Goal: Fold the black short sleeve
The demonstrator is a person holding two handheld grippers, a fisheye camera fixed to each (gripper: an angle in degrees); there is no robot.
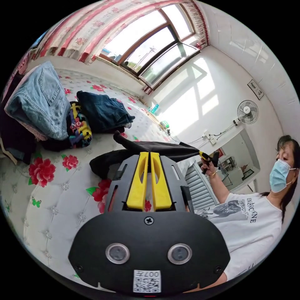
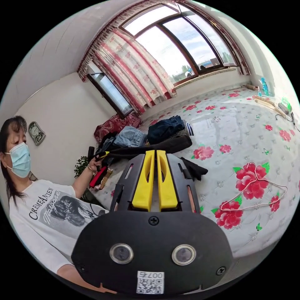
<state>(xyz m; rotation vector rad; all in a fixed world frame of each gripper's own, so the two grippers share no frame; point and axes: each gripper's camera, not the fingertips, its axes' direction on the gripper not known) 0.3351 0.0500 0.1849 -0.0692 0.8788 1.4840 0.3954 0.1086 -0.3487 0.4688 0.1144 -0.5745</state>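
Observation:
The black short sleeve [image 1: 168, 148] hangs stretched in the air as a twisted band between my two grippers, above the bed. My left gripper [image 1: 149, 153] has its yellow jaws together on one end, with a loose black fold drooping below it onto the cover. At the far end of the band is the right gripper [image 1: 207, 158], held in a person's hand. In the right gripper view the same short sleeve [image 2: 168, 144] runs across the tips of my right gripper [image 2: 156, 152], whose jaws are pressed on it, over to the left gripper [image 2: 97, 155].
A white bed cover [image 1: 56, 200] with red flowers lies below. Folded light jeans [image 1: 40, 97] and dark jeans [image 1: 103, 111] are piled at its far side. A wire hanger [image 2: 254, 190] lies on the cover [image 2: 237, 131]. The person [image 2: 40, 212] stands beside the bed.

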